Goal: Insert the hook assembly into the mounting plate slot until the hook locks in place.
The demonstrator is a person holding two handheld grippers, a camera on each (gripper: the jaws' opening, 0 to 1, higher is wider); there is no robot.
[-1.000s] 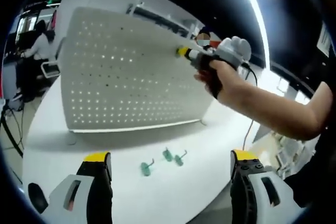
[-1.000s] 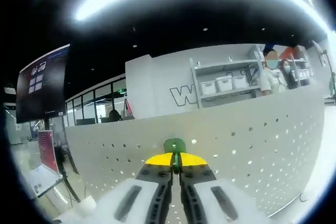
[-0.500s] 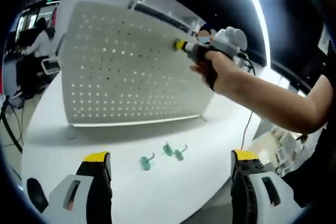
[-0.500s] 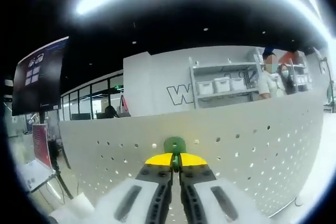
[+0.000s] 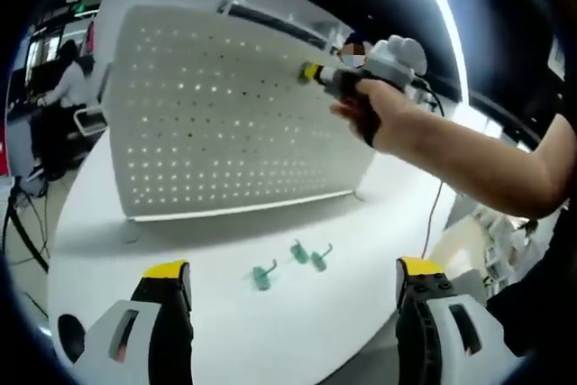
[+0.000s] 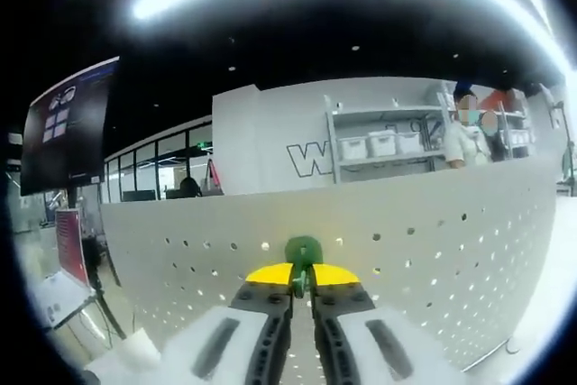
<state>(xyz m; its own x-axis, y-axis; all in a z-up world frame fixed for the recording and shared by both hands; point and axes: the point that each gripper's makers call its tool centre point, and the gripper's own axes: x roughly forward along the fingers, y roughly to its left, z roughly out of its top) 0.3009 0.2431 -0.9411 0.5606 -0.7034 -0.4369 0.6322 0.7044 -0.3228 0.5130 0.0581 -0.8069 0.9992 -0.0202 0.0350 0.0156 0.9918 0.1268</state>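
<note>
Now right tongs (image 6: 302, 279) pinch green hook (image 6: 303, 251) — against pegboard (image 6: 433, 250).

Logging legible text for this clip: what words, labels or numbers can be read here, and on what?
"W": a large outlined letter on the far white wall, the rest cut off by the grey shelf unit.
Dark wall screen: white tiles, too small to read.
White perforated board: no text.

A white perforated mounting plate (image 5: 225, 114) stands upright across the upper left and centre of the frame on a white counter (image 5: 135, 250). At upper right a hand (image 5: 379, 119) holds the right tongs (image 5: 311, 73), tips at the plate's top edge. Three green hooks (image 5: 293, 263) lie on the counter at lower centre. The left tongs (image 5: 293, 281) stand parted at the bottom.
</note>
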